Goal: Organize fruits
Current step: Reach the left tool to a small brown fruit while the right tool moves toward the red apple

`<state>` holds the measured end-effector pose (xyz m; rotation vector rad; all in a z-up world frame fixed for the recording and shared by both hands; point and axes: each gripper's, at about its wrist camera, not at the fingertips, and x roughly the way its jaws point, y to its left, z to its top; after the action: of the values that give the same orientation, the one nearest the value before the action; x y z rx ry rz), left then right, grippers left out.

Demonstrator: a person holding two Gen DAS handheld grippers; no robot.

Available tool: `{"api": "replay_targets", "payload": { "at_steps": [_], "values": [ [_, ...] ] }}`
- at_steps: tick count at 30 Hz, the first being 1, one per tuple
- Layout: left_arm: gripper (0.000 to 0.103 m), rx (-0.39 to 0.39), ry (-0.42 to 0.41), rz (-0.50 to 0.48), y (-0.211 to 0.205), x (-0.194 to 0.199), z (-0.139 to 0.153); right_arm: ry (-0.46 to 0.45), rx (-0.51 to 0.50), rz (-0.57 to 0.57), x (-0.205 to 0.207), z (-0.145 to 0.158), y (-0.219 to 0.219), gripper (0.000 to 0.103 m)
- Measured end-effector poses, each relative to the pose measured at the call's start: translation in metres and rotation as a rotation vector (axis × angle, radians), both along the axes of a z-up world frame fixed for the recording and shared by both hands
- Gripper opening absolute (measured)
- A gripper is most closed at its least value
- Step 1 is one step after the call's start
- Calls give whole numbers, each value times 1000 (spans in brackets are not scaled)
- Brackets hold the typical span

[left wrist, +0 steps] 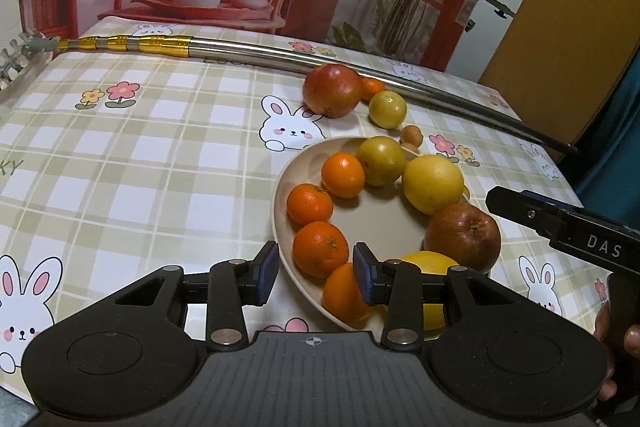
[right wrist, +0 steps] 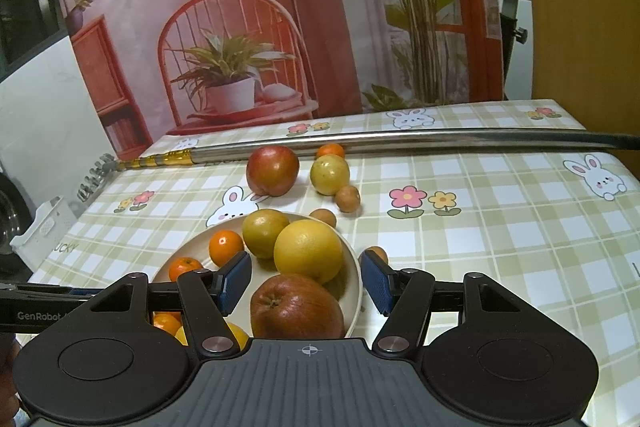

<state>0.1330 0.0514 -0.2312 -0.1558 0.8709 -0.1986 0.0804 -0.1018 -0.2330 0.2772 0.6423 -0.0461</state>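
I see both grippers w/ jaws apart, holding nothing, left gripper (left wrist: 316, 273) over plate (left wrist: 280, 187) edge at bottom center, right gripper (right wrist: 306, 283) around red apple (right wrist: 296, 307).

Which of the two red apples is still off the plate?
The far red apple, resting on the tablecloth beside the metal pole. The other red apple sits on the plate, close to the right hand-held gripper.
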Motion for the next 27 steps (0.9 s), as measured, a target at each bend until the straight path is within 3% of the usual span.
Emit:
{"api": "replay_targets", "payload": {
  "at_steps": [12, 17, 21, 27],
  "values": [
    [42, -12, 18, 28, 9, 15, 11, -10, -5, -27, 16, 12, -25, 57],
    [42, -3, -11, -56, 1, 36, 37, -21, -34, -37, 31, 29, -46, 57],
    [42, 2, -17, -128, -15, 57, 55, -20, 10, -49, 44, 41, -68, 57],
    [42, 2, 40, -228, -46, 97, 60, -22, 7, -72, 57, 50, -89, 57]
  ]
}}
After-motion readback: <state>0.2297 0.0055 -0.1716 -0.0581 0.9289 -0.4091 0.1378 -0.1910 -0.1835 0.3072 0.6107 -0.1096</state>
